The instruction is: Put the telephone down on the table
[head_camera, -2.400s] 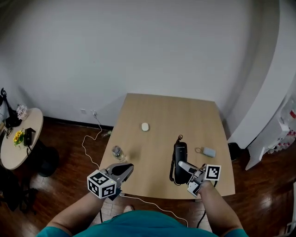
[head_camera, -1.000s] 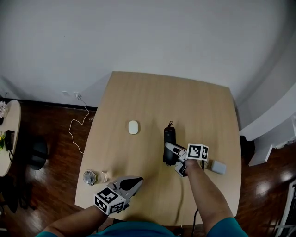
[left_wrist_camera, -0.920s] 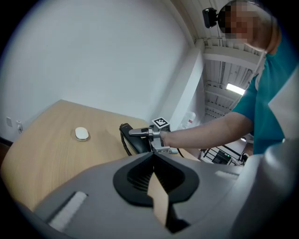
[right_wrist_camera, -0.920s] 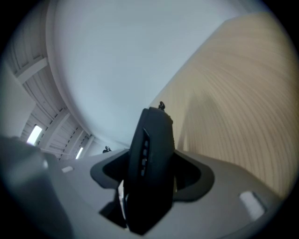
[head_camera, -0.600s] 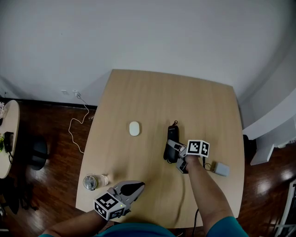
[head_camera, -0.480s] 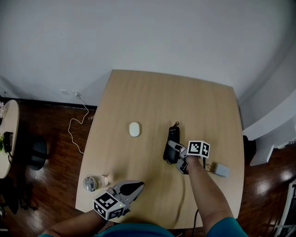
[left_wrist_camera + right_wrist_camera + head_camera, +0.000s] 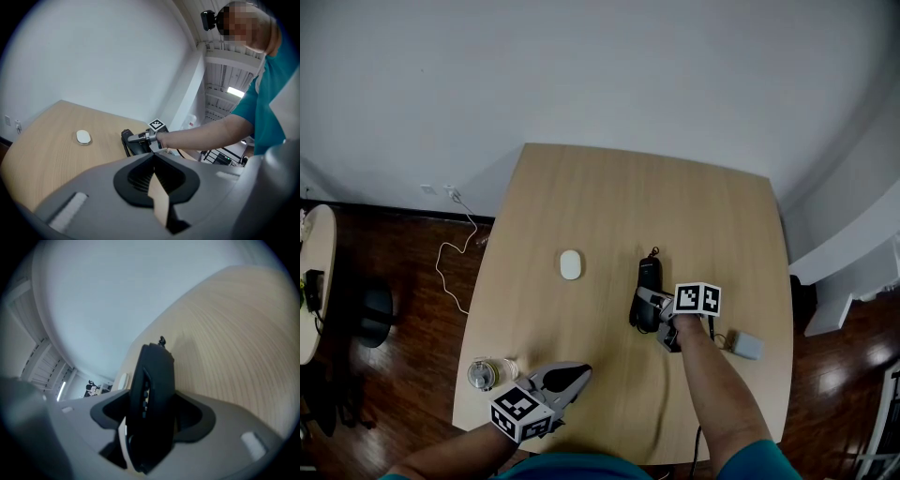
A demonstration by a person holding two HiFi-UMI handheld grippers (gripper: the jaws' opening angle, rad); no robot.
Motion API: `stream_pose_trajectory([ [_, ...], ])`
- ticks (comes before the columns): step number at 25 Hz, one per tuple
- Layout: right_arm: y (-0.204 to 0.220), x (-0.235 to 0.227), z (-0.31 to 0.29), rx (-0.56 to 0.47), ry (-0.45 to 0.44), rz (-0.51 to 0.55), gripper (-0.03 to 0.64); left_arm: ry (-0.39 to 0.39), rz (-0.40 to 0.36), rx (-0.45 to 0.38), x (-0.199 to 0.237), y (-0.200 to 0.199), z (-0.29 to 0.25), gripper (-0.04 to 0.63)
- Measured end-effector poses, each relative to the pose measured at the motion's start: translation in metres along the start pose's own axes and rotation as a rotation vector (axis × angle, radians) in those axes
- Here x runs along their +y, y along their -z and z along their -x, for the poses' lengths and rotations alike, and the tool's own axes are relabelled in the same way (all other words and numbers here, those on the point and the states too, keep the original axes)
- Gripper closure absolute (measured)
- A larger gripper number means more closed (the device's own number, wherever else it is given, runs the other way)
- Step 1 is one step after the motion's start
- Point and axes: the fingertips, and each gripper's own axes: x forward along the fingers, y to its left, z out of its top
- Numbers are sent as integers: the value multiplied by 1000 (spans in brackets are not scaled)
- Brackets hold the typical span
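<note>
Though the head view barely differs from half a second back, the left gripper view tells more: against a second ago, the black telephone handset point(image 7: 649, 274) sits lower over the wooden table point(image 7: 609, 187), near its middle. From here I can't say whether its underside is touching the wood yet. The right gripper point(image 7: 647, 305) stays clamped across the handset's lower half, its jaws pressed to both flanks, so the phone has not been let go. I take that to mean the lowering is nearly over and that contact and release are what remain.

The left gripper point(image 7: 572, 378) hangs at the table's near edge, jaws together with nothing between them, taking no part in this. A glass jar point(image 7: 483, 373) stands at the table's near left corner, a white mouse point(image 7: 570, 264) lies left of the table's middle, and a small grey box point(image 7: 747, 346) rests near the table's right edge.
</note>
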Motion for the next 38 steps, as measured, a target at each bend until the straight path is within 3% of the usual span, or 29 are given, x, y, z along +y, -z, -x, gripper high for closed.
stream_pose_trajectory([
  [8, -2, -2, 5, -1, -11, 11, 318, -9, 16, 0, 3, -1, -2, 591],
  [14, -9, -12, 16, -5, 45, 64, 270, 4, 5, 16, -2, 2, -4, 591],
  [22, -21, -26, 36, -45, 81, 90, 270, -9, 15, 11, -2, -1, -8, 589],
  [26, -28, -24, 55, -131, 40, 71, 274, -15, 23, 14, 1, -1, -9, 591],
  [30, -24, -6, 85, -186, -25, 128, 300, -25, 16, 7, 0, -8, -12, 591],
  [35, 14, 36, 138, -219, -167, 219, 373, -47, 9, -21, -8, -25, -13, 591],
  [38, 35, 51, 175, -245, -205, 282, 468, -66, -1, -43, -19, -35, -11, 591],
])
